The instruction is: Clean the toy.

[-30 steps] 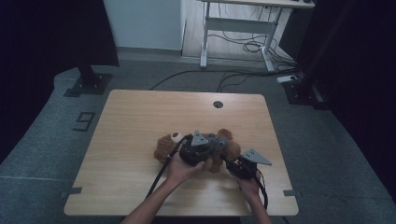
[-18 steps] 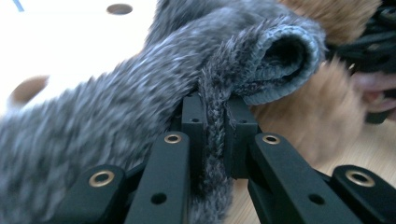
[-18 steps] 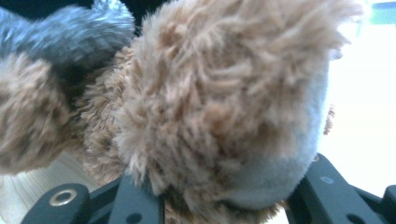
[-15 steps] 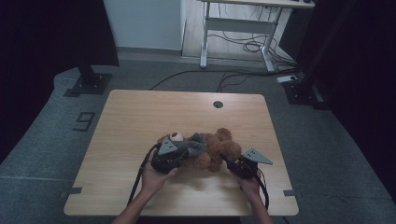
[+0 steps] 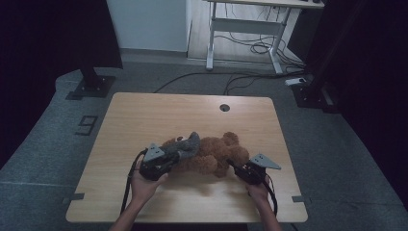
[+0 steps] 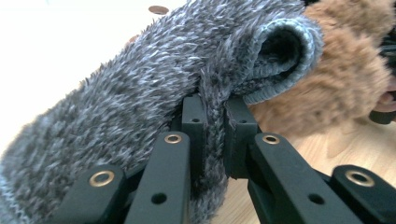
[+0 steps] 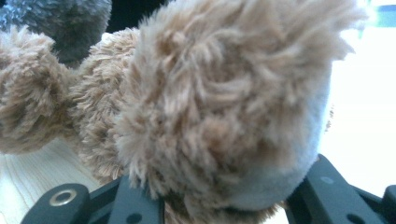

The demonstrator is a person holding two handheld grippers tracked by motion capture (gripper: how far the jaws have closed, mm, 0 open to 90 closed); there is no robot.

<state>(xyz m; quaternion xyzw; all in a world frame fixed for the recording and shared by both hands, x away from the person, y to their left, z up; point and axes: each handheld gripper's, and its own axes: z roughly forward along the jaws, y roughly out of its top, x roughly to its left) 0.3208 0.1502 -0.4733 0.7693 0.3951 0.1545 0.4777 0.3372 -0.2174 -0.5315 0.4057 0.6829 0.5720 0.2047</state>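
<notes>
A brown teddy bear (image 5: 211, 156) lies on its side on the wooden table (image 5: 144, 115), toward the near edge and a little right of centre. A grey fuzzy knitted garment (image 5: 188, 144) sits at the bear's left end, with one tube-like part standing up above the fur.

Left gripper (image 5: 166, 161), held in the person's left hand (image 5: 144, 183), is just beside the bear's left end. In the left gripper view its two black jaws are clenched on a fold of the grey knit (image 6: 212, 135); the fabric is pinched thin between the pads, and the open cuff of the knit curls above them, with brown fur (image 6: 345, 74) behind.

Right gripper (image 5: 240, 168), in the right hand (image 5: 257, 190), sits at the bear's right end. In the right gripper view the jaws flank a rounded plush limb with a pale grey sole (image 7: 261, 182) and grasp it; the fur bulges out over the jaws.

The table's round cable hole (image 5: 224, 107) lies well apart from the bear, toward the far edge.
</notes>
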